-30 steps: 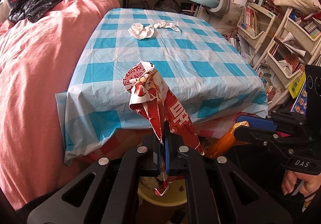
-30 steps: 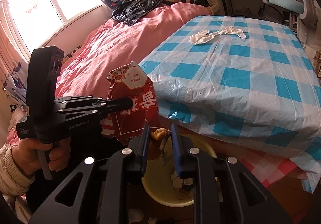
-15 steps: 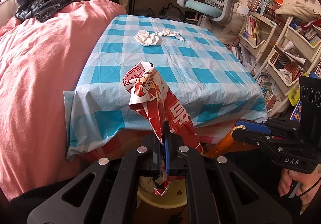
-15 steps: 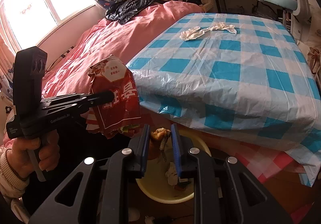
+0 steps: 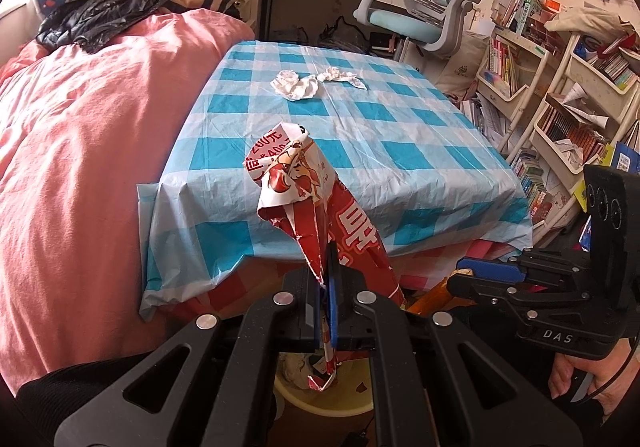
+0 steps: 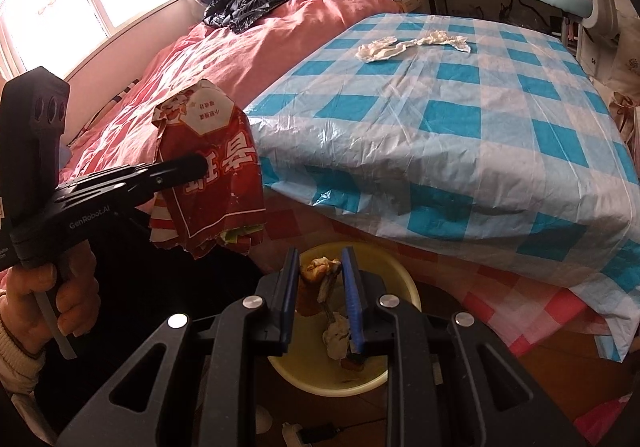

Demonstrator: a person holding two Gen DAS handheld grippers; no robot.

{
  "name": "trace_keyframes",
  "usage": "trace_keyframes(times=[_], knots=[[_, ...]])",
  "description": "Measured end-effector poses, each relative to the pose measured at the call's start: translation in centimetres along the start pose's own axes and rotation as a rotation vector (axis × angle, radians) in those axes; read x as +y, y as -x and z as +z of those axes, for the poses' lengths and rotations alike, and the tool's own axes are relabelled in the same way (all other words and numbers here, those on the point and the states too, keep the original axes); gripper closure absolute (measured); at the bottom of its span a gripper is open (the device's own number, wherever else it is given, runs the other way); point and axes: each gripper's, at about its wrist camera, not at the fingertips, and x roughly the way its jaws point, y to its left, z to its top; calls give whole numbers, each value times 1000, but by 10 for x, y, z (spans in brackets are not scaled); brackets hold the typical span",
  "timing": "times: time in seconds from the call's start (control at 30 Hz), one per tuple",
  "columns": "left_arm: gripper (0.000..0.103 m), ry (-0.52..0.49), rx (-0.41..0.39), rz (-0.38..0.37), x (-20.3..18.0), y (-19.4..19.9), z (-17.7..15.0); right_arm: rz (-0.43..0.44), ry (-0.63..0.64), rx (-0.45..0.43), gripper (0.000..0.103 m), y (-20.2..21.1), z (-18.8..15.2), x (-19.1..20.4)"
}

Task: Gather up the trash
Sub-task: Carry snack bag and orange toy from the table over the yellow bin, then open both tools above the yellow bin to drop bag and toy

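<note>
Trash: a red snack bag (image 5: pixel 320 215), food scraps (image 6: pixel 320 271) and white crumpled paper (image 5: pixel 296 85).
Pink bed: far left; no trash on it that I can see.
Left tool (image 5: pixel 327 311): pressed tight on the red snack bag, near the bag's lower end, so the bag stands up and cannot fall.
Where the bag is: in the air, over the front edge of the surface (image 5: pixel 400 151) with the blue check cloth, with the yellow bin (image 6: pixel 404 287) just below it on the floor.
Why there: I think the bag is held above the bin so it can drop right in.
Right tool (image 6: pixel 320 283): a small gap between its sides, with the food scraps in that gap; I cannot tell if it pinches them.
Why there: it points down into the bin, so scraps land inside.
Crumpled paper: far back on the surface, well apart from both tools.
Left to do: I think the paper is not picked up yet.
</note>
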Motion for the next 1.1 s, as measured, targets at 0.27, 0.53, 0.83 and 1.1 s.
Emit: trace_keyframes(times=[0.27, 0.53, 0.83, 1.1], knots=[[99, 0, -6, 3, 0, 1, -1, -8, -1, 9, 80, -5, -1, 0], [99, -15, 0, 18, -3, -2, -1, -7, -4, 4, 80, -4, 0, -2], [99, -59, 151, 41, -10, -27, -13, -69, -26, -40, 48, 4, 1, -7], [46, -51, 168, 80, -10, -29, -20, -125, -49, -74, 26, 10, 3, -14]])
